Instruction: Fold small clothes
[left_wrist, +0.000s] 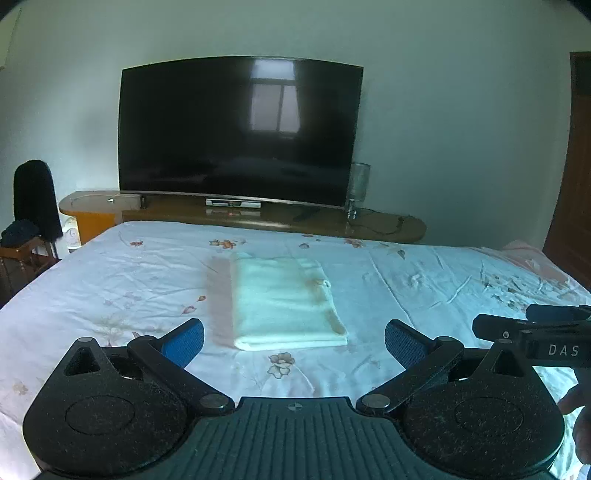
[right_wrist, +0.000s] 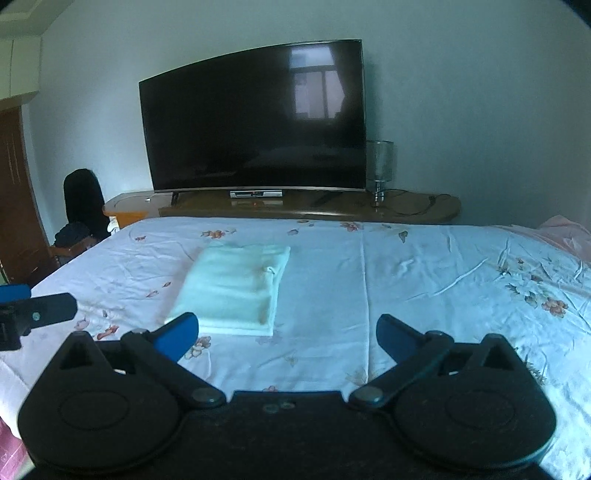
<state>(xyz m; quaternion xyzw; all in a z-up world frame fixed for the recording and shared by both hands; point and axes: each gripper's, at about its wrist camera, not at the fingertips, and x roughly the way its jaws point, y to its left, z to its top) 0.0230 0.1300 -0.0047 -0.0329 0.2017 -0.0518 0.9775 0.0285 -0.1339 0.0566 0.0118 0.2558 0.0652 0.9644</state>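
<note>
While the bed (left_wrist: 110, 280) with its floral sheet fills both views, the pale folded cloth (left_wrist: 284, 302) is found lying flat near its middle, edges squared, untouched. The left gripper (left_wrist: 294, 341) is held just short of the cloth's near edge, fingers spread wide and empty. The right gripper (right_wrist: 287, 334) is likewise spread wide, nothing held, the cloth ahead to its left. Folding is judged complete or nearly so; any further fold would call for a pinch at a near corner.

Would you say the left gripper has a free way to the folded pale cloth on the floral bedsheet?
Probably yes. The left gripper is open and points straight at the folded pale cloth, with only bare floral bedsheet between them. The right gripper is off to the side, not in the path.
</note>
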